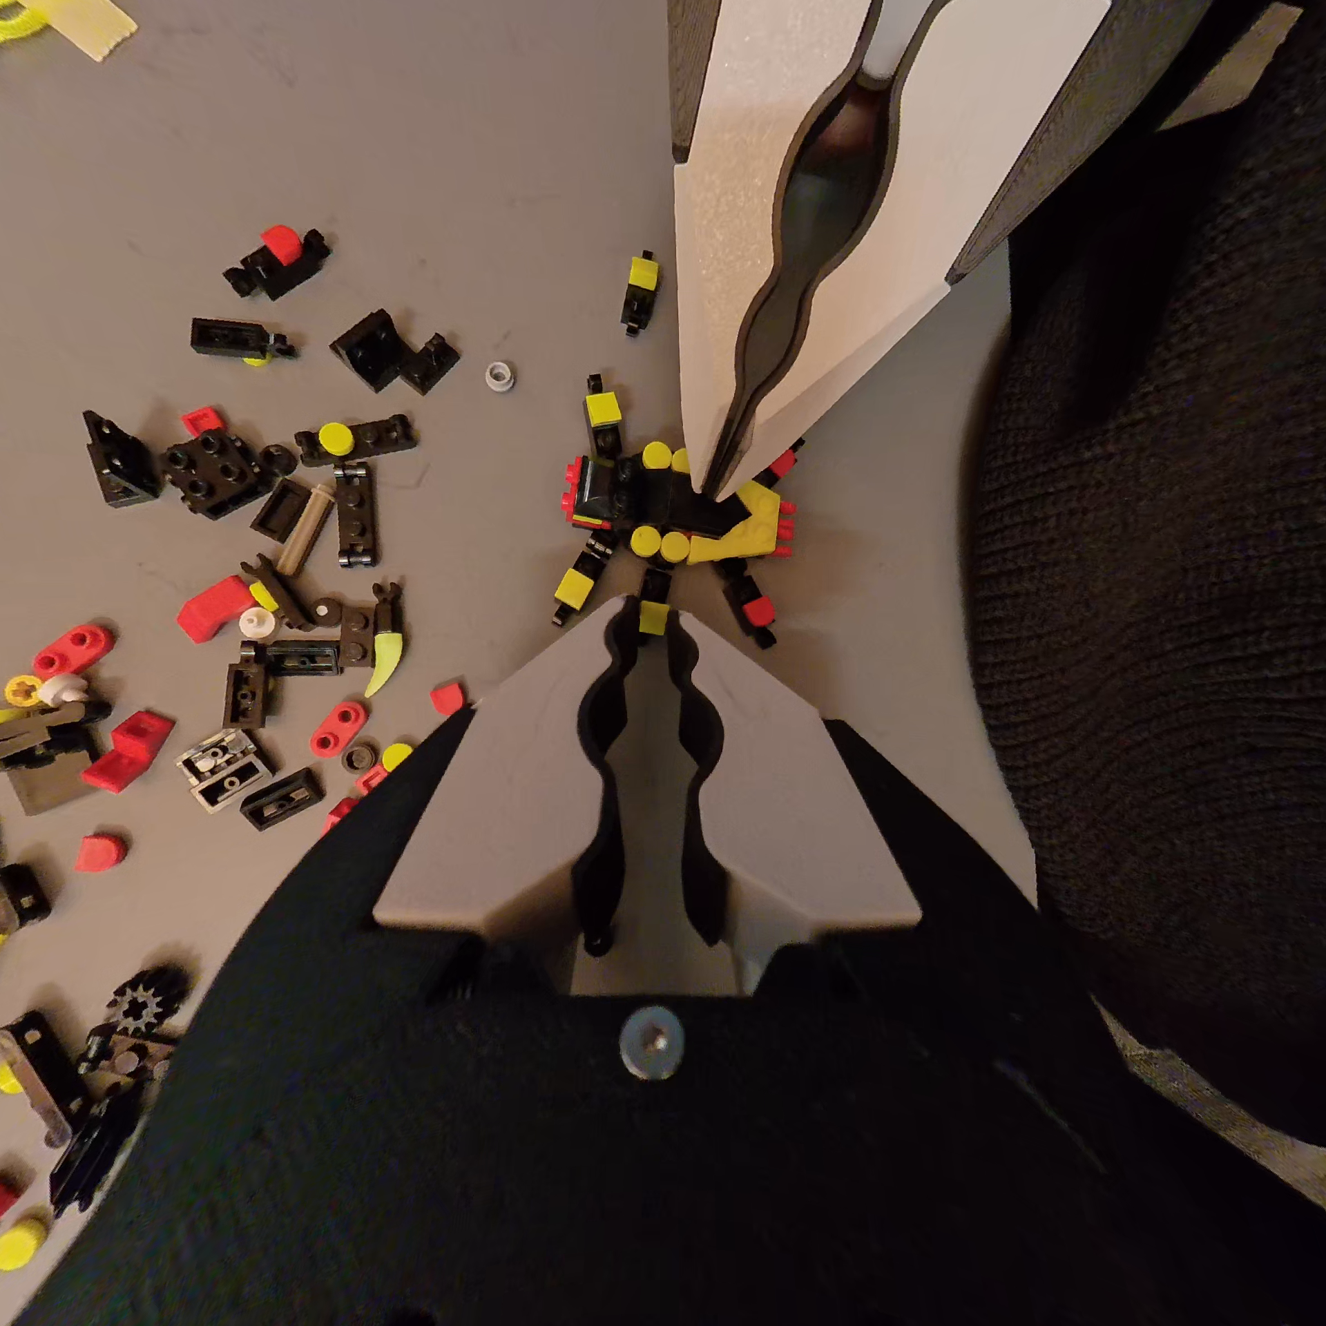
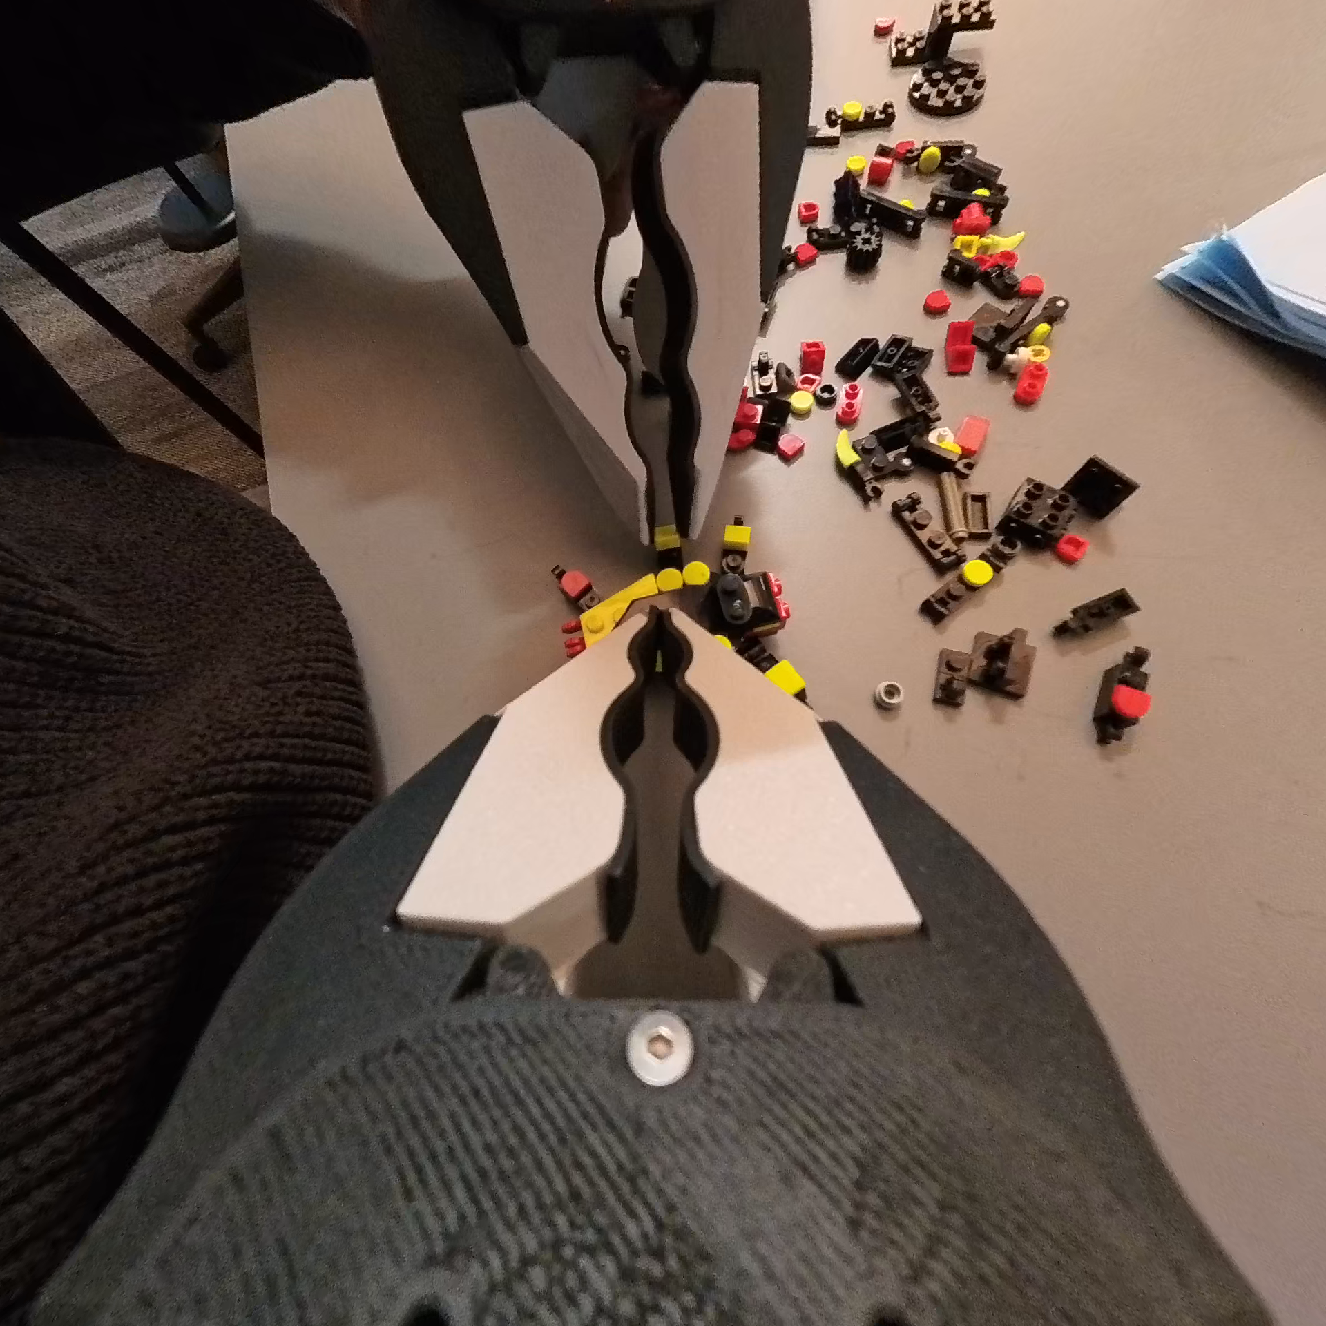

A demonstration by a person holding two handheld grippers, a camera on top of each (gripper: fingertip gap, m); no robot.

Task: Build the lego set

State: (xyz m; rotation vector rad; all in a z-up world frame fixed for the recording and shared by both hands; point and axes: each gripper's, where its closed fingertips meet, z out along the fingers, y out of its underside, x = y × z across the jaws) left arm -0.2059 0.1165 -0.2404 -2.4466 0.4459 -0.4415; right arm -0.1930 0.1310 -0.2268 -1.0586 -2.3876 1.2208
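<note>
A small black, yellow and red lego model (image 1: 646, 495) with several legs lies on the grey table (image 1: 502, 179). My left gripper (image 1: 651, 610) is shut on one yellow-tipped black leg (image 1: 653, 618) of the model. My right gripper (image 2: 656, 618) is shut on the model's body (image 2: 746, 599), beside its yellow wedge plate (image 2: 610, 610). The right gripper comes in from the top of the left wrist view (image 1: 710, 488). The left gripper comes in from the top of the right wrist view (image 2: 671, 527), on that same leg (image 2: 666, 537). The two grippers face each other, tips close together.
Loose black, red and yellow bricks (image 1: 237, 545) are scattered left of the model, on the right in the right wrist view (image 2: 954, 402). A small grey round stud (image 1: 500, 376) lies alone. A blue and white paper stack (image 2: 1263, 273) lies far right. A dark knitted sleeve (image 1: 1148, 574) borders the table's edge (image 2: 247, 373). Less than 4 cm separates the two grippers' tips. The small grey round stud (image 1: 500, 376) lies around 7 cm away from my right fingertips. Look for it in the right wrist view (image 2: 888, 697) too.
</note>
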